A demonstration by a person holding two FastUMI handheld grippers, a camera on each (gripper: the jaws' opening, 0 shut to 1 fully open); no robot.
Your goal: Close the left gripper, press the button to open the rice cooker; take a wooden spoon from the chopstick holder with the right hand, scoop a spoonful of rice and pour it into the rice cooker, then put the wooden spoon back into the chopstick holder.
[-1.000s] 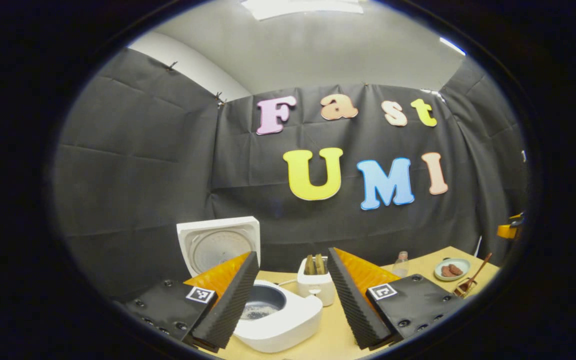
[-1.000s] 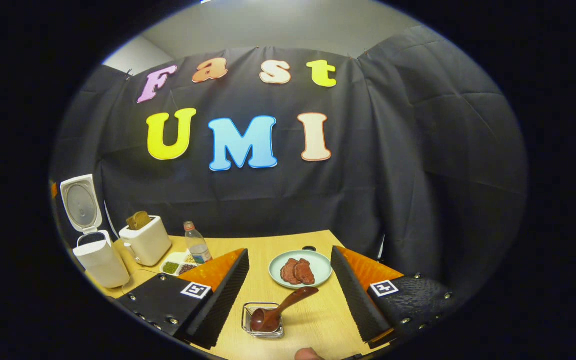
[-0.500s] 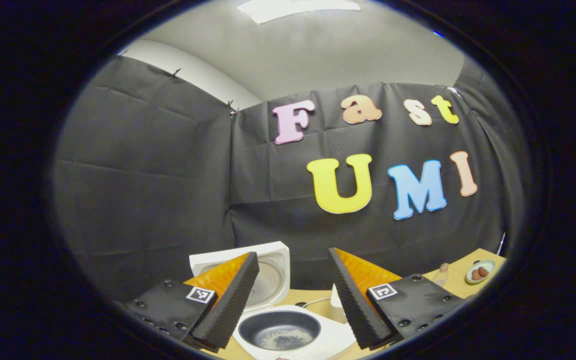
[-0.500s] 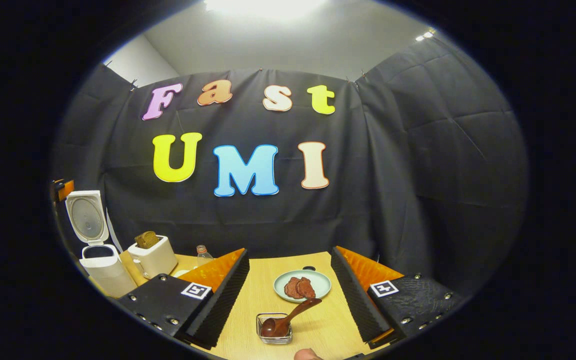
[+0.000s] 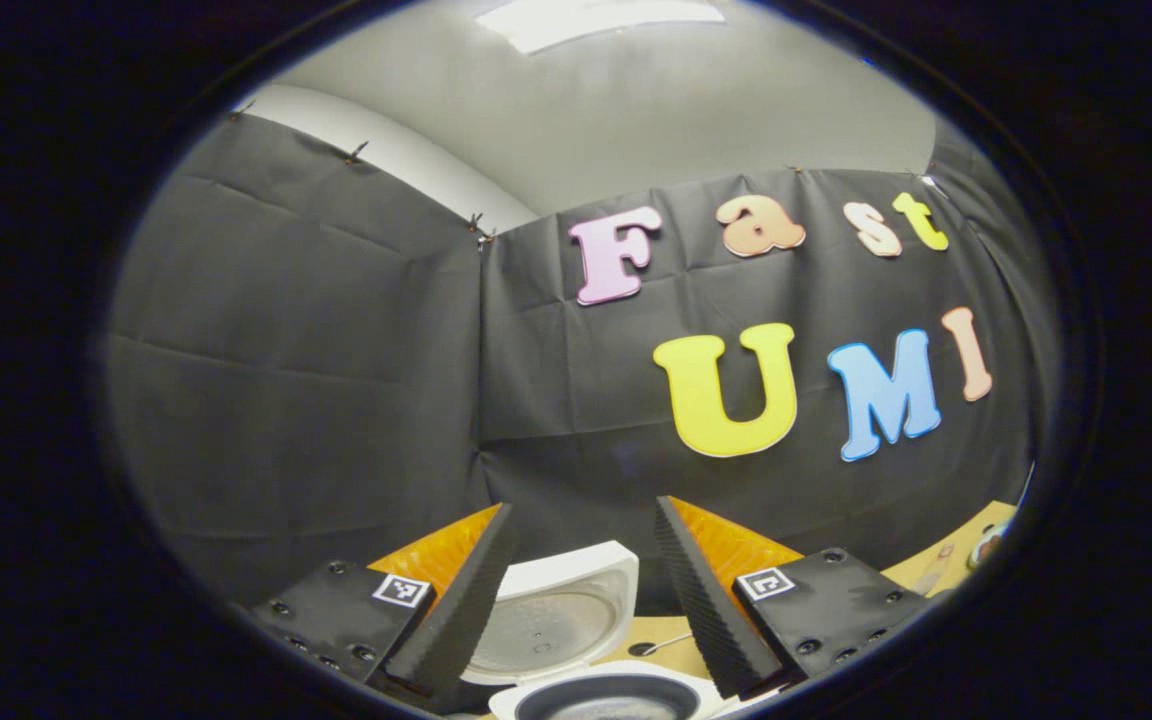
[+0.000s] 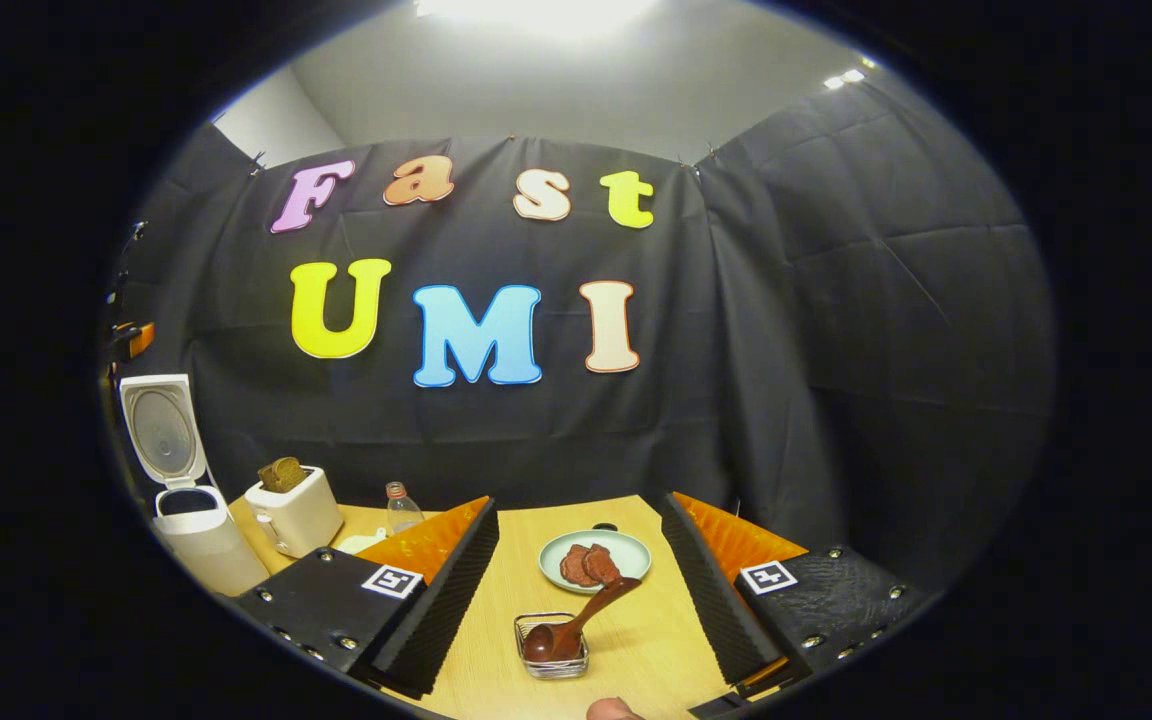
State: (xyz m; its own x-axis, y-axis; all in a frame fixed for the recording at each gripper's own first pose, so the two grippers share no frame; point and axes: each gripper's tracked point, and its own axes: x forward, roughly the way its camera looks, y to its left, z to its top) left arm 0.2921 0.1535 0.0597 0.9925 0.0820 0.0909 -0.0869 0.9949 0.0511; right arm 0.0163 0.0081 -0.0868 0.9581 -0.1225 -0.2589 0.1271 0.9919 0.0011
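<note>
The white rice cooker (image 5: 596,690) stands open just below and ahead of my left gripper (image 5: 583,508). Its raised lid (image 5: 556,625) shows between the open fingers, with nothing held. In the right gripper view the same cooker (image 6: 198,535) stands at the far left, lid (image 6: 162,430) up. The wooden spoon (image 6: 568,625) rests bowl-down in the small wire chopstick holder (image 6: 551,660), its handle leaning up to the right. My right gripper (image 6: 581,500) is open, and the holder lies low between its fingers, untouched.
A plate of brown meat slices (image 6: 594,560) sits just behind the holder. A white toaster with bread (image 6: 291,510) and a small clear bottle (image 6: 399,508) stand right of the cooker on the wooden table (image 6: 636,650). A fingertip (image 6: 611,710) shows at the bottom edge.
The left gripper's view has swung left and tilted upward, so the cooker has sunk to its bottom edge and the toaster has left it. The right gripper drew back slightly; spoon unmoved.
</note>
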